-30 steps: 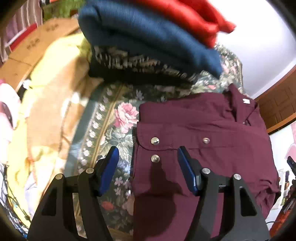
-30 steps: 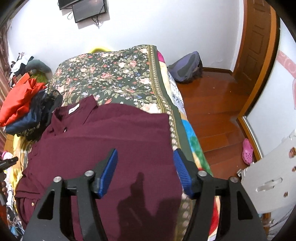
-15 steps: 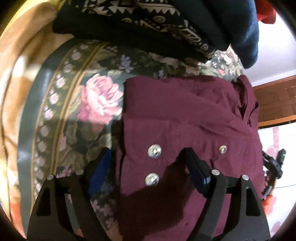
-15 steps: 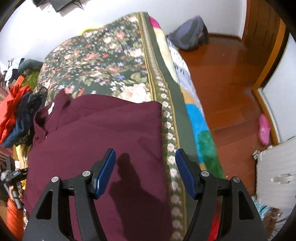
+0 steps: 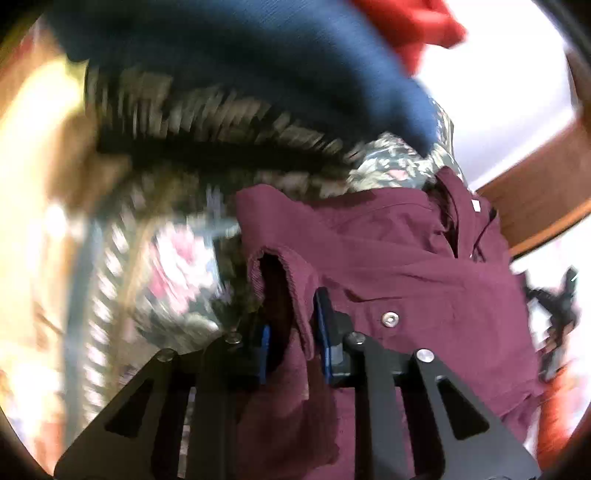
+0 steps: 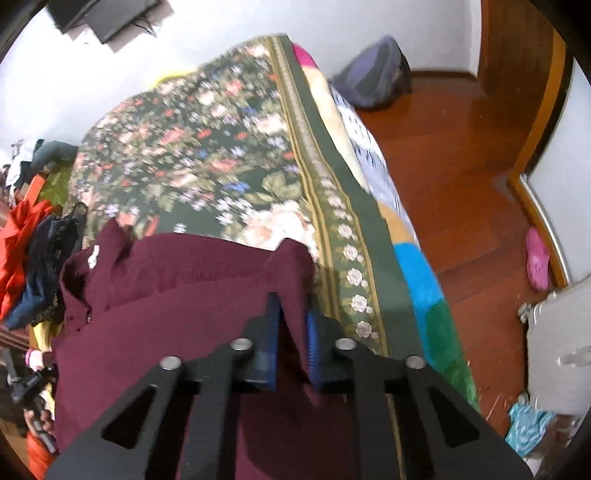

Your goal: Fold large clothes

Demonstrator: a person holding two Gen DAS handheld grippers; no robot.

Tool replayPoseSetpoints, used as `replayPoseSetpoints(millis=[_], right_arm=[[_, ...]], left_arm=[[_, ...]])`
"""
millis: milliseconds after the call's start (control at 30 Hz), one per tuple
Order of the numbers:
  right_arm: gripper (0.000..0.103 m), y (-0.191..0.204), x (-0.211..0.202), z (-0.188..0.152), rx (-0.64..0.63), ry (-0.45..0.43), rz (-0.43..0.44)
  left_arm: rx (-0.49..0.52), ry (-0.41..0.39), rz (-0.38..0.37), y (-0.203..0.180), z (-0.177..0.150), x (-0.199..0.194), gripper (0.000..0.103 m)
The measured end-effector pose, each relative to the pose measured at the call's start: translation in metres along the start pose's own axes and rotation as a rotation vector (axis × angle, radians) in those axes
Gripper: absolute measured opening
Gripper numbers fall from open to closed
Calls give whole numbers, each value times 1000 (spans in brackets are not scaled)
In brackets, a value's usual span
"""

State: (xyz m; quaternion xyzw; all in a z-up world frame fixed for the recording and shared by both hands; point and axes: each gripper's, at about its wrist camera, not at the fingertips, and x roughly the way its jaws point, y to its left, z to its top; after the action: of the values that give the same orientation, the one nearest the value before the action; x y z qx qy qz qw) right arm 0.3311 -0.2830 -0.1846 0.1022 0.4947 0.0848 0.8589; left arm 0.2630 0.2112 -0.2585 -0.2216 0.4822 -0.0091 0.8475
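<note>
On the floral bedspread (image 6: 207, 147), maroon shirt (image 5: 424, 266) pinched by both grippers, stacked clothes (image 5: 240, 66) blurred.

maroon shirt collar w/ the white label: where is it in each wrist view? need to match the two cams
Left wrist: collar at upper right, white label at its right edge, far beyond the left tongs pinching the shirt edge.
Right wrist: collar at middle left, label facing the camera, left of the right tongs, which are also shut on shirt fabric.
Shared landmark: folded stack, its red garment showing in both.
</note>
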Motion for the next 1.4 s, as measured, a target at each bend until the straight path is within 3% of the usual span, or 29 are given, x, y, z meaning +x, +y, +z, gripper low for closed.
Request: replayPoseSetpoints(millis=[100,233,600,800,900,1000,1133,1400], right_arm=[[8,9,-26,1,-32,-72,-8],[8,22,-47,11,-57,-142,20],[7,55,-98,23,-132,-274,114],[7,61,-115,26,-140,-337,132],[7,61,-119,27,-146,-359,128],[7,61,-112,33,-147,-365,97],[7,54,-91,40,-129,-323,63],[7,18,-18,49,-38,-133,-24]], left_arm=[[95,-65,83,-21,6,-28,17],[166,-163,115,-48,20,-69,16],[307,-336,48,-121,63,-134,14],[382,-394,21,-144,63,-152,13],[455,-446,45,-164,61,-164,13],[471,-449,81,-169,70,-159,13],[422,-390,144,-151,95,-128,13],[287,-220,237,-93,118,-57,16]])
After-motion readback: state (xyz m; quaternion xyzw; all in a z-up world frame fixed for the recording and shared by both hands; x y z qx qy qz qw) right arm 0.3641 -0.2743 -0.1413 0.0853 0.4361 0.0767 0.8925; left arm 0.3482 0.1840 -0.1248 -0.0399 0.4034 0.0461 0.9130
